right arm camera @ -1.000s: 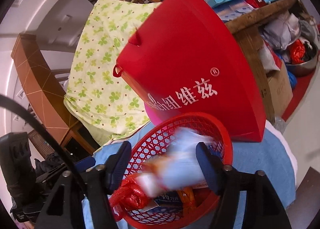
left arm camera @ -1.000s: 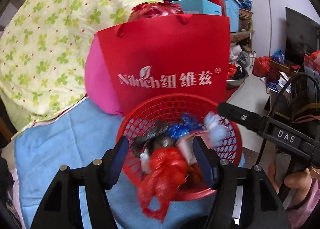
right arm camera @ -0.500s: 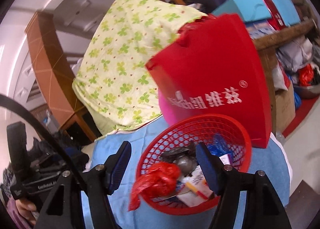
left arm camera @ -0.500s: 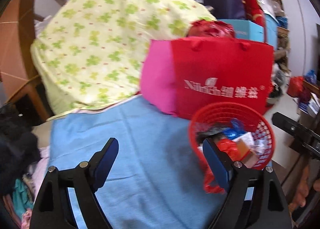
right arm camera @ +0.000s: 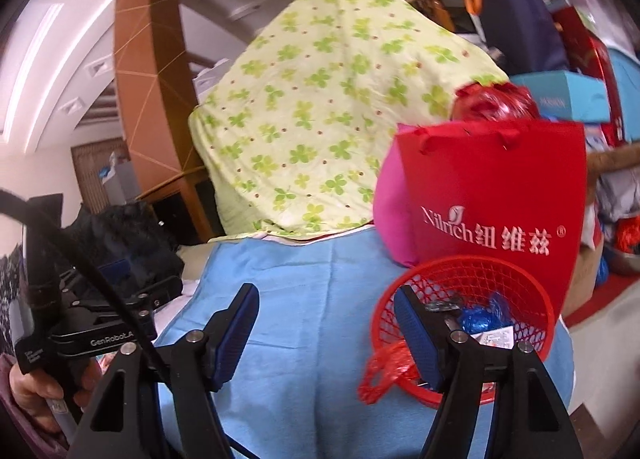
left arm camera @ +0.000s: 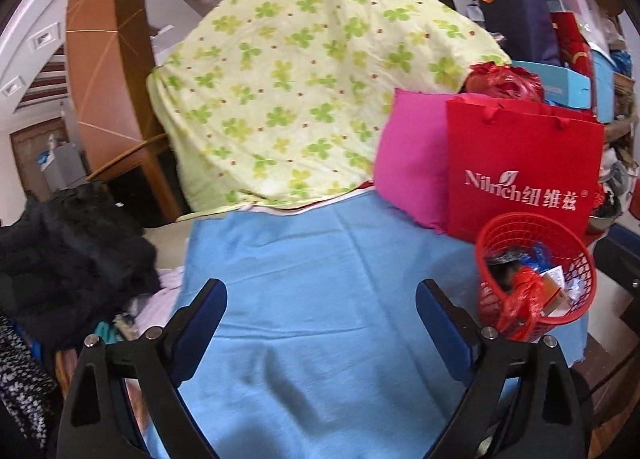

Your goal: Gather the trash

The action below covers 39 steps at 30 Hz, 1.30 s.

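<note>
A red mesh basket (left arm camera: 576, 271) (right arm camera: 516, 283) sits on the right part of a blue cloth (left arm camera: 320, 283) (right arm camera: 304, 299). It holds trash: a crumpled red plastic bag (left arm camera: 520, 307) (right arm camera: 384, 371) draped over its near rim, blue wrappers (right arm camera: 484, 317) and paper scraps (left arm camera: 554, 291). My left gripper (left arm camera: 322, 309) hovers over bare cloth left of the basket, its jaws opening, nothing between them. My right gripper (right arm camera: 326, 319) hangs over the cloth with jaws opening and empty, its right finger in front of the basket's left rim.
A red paper bag (left arm camera: 524, 175) (right arm camera: 496, 195) and a pink cushion (left arm camera: 412, 167) stand behind the basket. A clover-print quilt (left arm camera: 304, 99) is piled at the back. Dark clothing (left arm camera: 72, 243) lies left. A hand holds the left gripper (right arm camera: 48, 379). Cluttered shelves (left arm camera: 568, 43) fill the right.
Both grippers drew back and left from over the basket. The red bag left the left jaws and hangs on the rim; the pale wrapper left the right jaws. The left jaws widened.
</note>
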Available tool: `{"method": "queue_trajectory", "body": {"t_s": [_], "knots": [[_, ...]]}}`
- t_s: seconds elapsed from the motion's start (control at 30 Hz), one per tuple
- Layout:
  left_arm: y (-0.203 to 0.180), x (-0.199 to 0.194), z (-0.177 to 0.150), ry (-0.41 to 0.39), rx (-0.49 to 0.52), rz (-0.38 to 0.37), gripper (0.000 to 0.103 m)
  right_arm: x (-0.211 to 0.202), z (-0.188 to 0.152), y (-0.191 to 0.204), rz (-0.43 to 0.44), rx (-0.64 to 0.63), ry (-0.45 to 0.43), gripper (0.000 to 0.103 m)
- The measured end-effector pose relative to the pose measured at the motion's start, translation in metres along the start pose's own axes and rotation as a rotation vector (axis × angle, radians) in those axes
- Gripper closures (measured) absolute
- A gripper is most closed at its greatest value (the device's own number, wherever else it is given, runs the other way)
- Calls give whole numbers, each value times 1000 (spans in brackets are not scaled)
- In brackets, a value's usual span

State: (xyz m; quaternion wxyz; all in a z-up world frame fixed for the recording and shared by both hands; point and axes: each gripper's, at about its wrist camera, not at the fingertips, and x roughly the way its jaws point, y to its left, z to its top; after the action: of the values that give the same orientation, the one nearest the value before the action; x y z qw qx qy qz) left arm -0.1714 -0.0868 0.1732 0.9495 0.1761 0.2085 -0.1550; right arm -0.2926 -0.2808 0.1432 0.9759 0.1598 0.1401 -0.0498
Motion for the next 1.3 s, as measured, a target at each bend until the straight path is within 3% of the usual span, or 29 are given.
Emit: {"method": "queue_trajectory", "body": {"t_s": [0.43,1.3], "knots": [[44,-52,-15,-29,-81,105,8,-50,11,65,-56,-134,-45,22],[102,-74,-40,-45,-179,155,8,-23,6,147,-53,-234,53,22]]}}
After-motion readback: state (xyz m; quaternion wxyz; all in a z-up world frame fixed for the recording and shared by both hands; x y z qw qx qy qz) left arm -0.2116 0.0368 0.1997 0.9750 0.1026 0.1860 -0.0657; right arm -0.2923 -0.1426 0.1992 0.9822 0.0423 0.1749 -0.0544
